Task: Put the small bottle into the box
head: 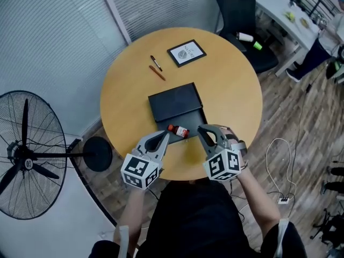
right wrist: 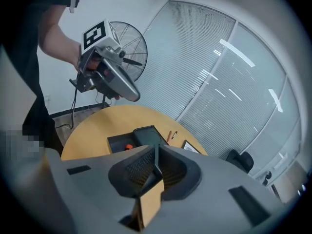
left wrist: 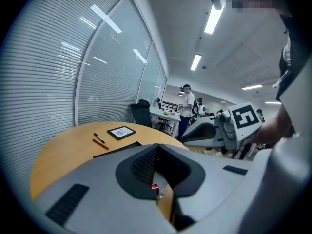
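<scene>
I hold my left gripper [left wrist: 157, 155] and my right gripper [right wrist: 156, 161] low over the near edge of the round, light wooden desk [head: 231, 90], each carrying its cube of black-and-white square markers. Both pairs of jaws are closed together with nothing between them. Between the two tips, and touched by neither, the small bottle with a red cap and white label [head: 178, 130] lies on its side in the open tray of the flat black box [head: 194, 120], cap toward my left. The print on its label is too small for me to read. The box's black lid [head: 174, 102] lies flat just behind the tray. Further back on the desk are a black pen [head: 156, 62] and a red pen [head: 157, 73] side by side. Near them is a black-framed white card [head: 186, 52] with a round emblem and a line of lettering I cannot make out.
</scene>
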